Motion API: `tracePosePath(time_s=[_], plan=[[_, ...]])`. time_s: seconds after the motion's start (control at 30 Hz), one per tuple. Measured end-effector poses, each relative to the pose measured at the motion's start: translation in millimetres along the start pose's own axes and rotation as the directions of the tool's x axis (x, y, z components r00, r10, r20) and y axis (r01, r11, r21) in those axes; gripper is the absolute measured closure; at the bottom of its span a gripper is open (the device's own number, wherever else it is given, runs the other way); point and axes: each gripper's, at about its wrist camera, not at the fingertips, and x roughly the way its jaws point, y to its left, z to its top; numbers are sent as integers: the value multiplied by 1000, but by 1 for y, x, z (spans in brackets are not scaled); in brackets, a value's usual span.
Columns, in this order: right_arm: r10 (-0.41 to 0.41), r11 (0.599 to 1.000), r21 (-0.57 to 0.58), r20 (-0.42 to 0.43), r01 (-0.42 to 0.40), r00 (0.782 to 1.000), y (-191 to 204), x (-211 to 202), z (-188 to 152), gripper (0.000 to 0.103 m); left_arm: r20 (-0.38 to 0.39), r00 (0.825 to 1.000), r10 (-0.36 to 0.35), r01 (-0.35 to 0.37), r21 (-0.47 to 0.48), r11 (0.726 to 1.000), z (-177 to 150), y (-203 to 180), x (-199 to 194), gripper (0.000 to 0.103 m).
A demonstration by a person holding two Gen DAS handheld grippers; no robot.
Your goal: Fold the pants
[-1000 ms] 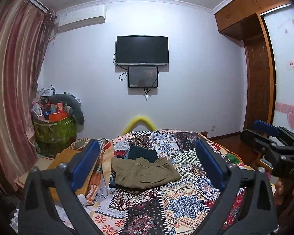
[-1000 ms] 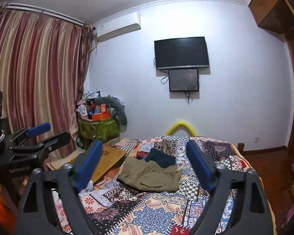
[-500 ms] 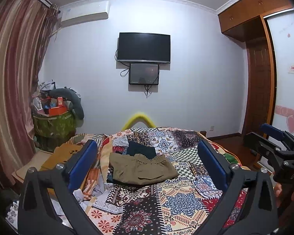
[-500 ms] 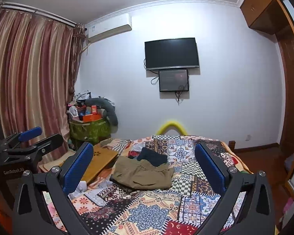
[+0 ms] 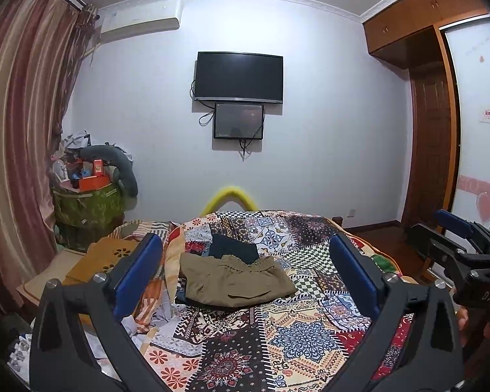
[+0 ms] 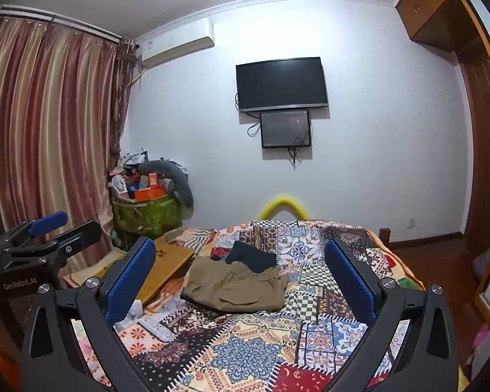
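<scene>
olive pants (image 5: 235, 281) lie folded on quilt (image 5: 297, 336), 12 o'clock of both tools | left gripper (image 5: 245, 274) spread wide, empty | right gripper (image 6: 241, 277) spread wide, empty | folding looks done

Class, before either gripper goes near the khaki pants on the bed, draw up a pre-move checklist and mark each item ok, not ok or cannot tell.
1. Left gripper open and empty: ok.
2. Right gripper open and empty: ok.
3. Khaki pants in view on the patchwork quilt: ok.
4. Nothing lying on top of the pants: ok; the dark garment sits behind, partly under them.
5. Pants spread flat for folding: not ok, bunched.
6. Leg ends located: cannot tell.
</scene>
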Motion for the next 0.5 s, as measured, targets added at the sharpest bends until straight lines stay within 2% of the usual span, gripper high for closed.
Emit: tracePosePath(time_s=[0.5], plan=[[-7,1000,12,0,7,1000,-4,-3,3,0,-2,1000,-19,19,-2,1000,-2,1,5,0]])
